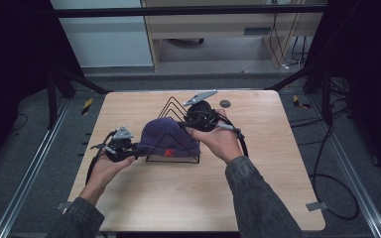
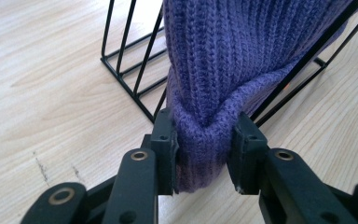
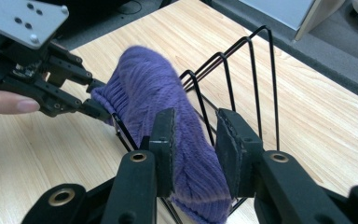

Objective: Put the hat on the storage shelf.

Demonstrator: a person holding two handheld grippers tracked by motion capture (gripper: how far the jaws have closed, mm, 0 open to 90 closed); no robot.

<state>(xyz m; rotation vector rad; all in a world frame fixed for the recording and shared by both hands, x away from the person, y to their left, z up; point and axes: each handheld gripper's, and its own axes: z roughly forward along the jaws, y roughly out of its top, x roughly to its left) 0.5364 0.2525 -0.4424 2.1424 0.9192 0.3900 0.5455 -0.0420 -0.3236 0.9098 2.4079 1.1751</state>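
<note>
A purple ribbed knit beanie (image 1: 167, 139) drapes over a black wire rack of triangular dividers (image 1: 174, 110) at the centre of a light wooden table (image 1: 268, 168). The left gripper (image 1: 135, 151), at the beanie's 9 o'clock, pinches the folded cuff between its pads. The right gripper (image 1: 184, 124), at the beanie's 1 o'clock, has its jaws slightly parted astride the crown and a rack wire, pads not pressing, in the right gripper view.
</note>
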